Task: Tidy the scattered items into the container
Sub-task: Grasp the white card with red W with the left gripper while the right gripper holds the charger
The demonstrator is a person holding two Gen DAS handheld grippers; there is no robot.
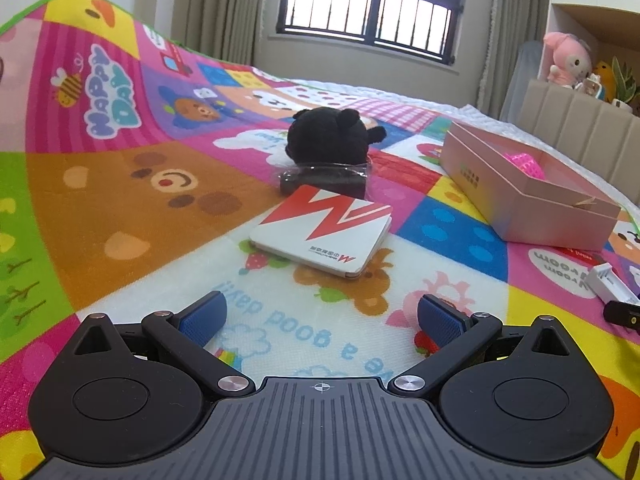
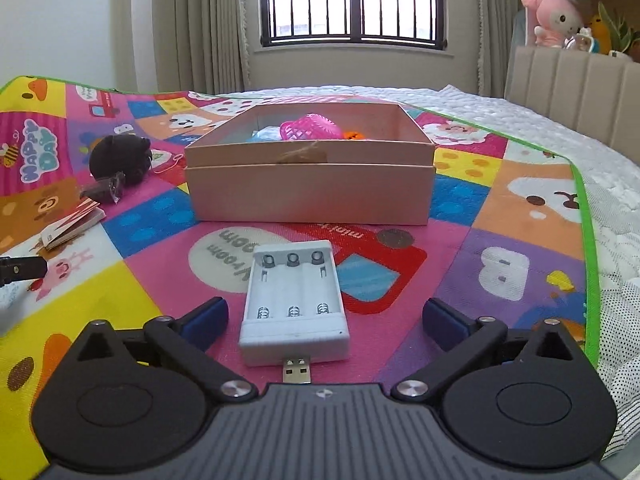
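Left wrist view
- Left gripper (image 1: 320,322): lower centre of the frame; blue-padded fingers spread wide, nothing between them, only mat showing in the gap.
- Play mat (image 1: 120,184): colourful cartoon squares, filling most of the frame.
- White card case (image 1: 322,232): flat, with a red zigzag mark, lying on the mat at centre, just above the spread fingers and apart from them.
- Black plush toy (image 1: 332,132): above the card case, upper centre.
- Dark packet in clear wrap (image 1: 324,180): between the plush toy and the card case, touching the case's far edge.
- Pink box (image 1: 520,204): open-topped, right of centre; a pink mesh ball (image 1: 524,162) lies inside.
- Battery charger (image 1: 612,282): white, at the right edge, below the box and outside it.
- Window (image 1: 368,0): barred, top centre, curtains either side.

Right wrist view
- Right gripper (image 2: 324,320): lower centre; fingers spread to their widest, pads clear of the charger on both sides.
- Battery charger (image 2: 294,308): empty three-slot tray lying flat on the mat between the open fingers, USB plug pointing toward the bottom of the frame.
- Pink box (image 2: 308,194): centre, just above the charger; pink mesh ball (image 2: 308,128) and other small items inside.
- Black plush toy (image 2: 120,158): left of the box.
- White card case (image 2: 74,226): left edge, below the plush toy.
- Pink stuffed animal (image 2: 554,16): on a ledge, upper right.
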